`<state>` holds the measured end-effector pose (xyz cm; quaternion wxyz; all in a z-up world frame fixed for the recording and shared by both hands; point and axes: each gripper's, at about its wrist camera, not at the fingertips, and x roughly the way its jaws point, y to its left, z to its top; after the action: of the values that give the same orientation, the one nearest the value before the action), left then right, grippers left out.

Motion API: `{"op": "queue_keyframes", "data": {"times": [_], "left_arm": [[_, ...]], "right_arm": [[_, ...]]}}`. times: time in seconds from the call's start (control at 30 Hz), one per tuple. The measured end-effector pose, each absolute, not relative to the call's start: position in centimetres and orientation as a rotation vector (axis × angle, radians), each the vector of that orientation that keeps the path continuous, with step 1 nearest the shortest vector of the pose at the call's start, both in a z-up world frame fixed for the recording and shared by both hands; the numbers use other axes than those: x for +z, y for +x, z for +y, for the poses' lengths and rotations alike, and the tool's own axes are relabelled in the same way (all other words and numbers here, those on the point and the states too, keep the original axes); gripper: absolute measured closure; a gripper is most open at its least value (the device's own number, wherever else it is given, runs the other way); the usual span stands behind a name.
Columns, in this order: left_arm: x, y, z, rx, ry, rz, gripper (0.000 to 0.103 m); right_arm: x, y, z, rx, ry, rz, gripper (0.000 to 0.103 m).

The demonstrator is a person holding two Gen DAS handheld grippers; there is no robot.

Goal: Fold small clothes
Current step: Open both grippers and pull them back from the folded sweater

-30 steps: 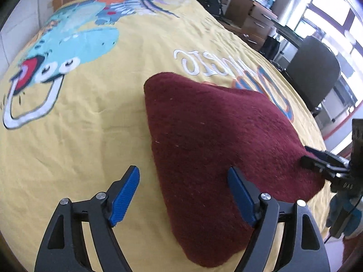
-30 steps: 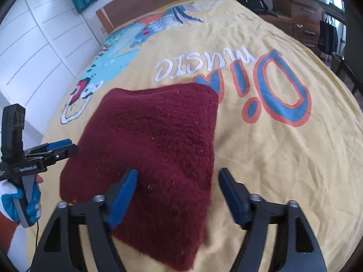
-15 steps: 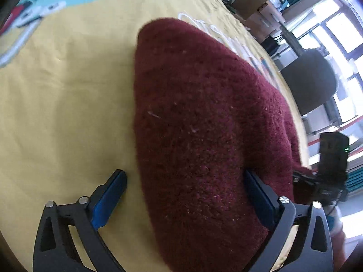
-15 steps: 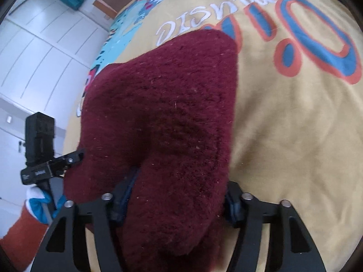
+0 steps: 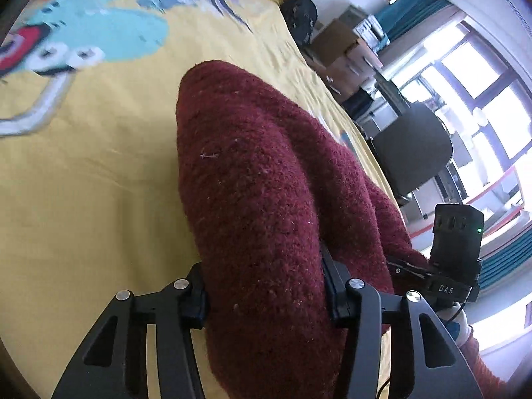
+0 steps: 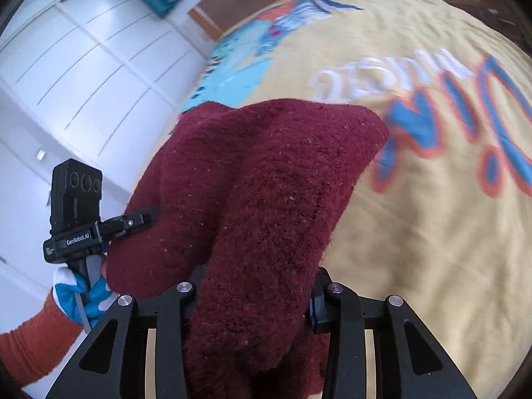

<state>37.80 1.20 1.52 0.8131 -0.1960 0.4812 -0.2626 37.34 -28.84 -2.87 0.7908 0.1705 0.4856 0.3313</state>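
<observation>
A fuzzy maroon garment (image 5: 259, 183) lies partly on the yellow printed bedspread (image 5: 83, 183), with its near edge bunched and raised. My left gripper (image 5: 266, 296) is closing on the near left part of that edge, and both pads press into the cloth. In the right wrist view the garment (image 6: 266, 183) fills the middle, and my right gripper (image 6: 257, 296) is closing on its near right part, pads sunk in the pile. Each gripper shows in the other's view: the left gripper (image 6: 133, 221) at the cloth's left side, the right gripper (image 5: 399, 266) at its right.
A black office chair (image 5: 412, 146), cardboard boxes (image 5: 342, 46) and a dark backpack (image 5: 301, 16) stand past the bed's right side. White wardrobe doors (image 6: 83, 66) line the left side. A gloved hand (image 6: 79, 296) with an orange sleeve holds the left gripper.
Both grippers went from open above the garment's near edge to closed on it. The near edge now bunches up between the jaws and is lifted off the bedspread.
</observation>
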Motion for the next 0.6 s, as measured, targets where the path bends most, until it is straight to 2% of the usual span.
{"op": "queue_keyframes", "data": {"times": [0.13,0.2,0.27,0.37,0.47,0.6], "left_arm": [[0.9,36.8,5.4,-0.478,-0.381,1.051,0.057],[-0.8,36.4,6.2,-0.440,-0.335,1.096,0.054],[-2.1,35.7,6.0,-0.412,-0.315,1.116,0.046],[-1.9,34.0,6.4,-0.405,-0.306,1.090,0.037],[-2.2,32.6,6.2,-0.399,-0.262,1.083,0.031],[-2.8,30.3,5.8,-0.374,-0.250,1.081,0.029]], "right_arm": [[-5.0,37.7,-25.6,0.706,0.341,1.092,0.065],[-6.3,37.6,-25.4,0.682,0.339,1.120,0.061],[-6.6,37.0,-26.2,0.659,0.341,1.125,0.049],[-6.2,35.9,-28.2,0.625,0.295,1.125,0.040],[-6.4,35.0,-30.7,0.576,0.307,1.129,0.034],[-7.0,34.0,-31.2,0.534,0.327,1.135,0.034]]}}
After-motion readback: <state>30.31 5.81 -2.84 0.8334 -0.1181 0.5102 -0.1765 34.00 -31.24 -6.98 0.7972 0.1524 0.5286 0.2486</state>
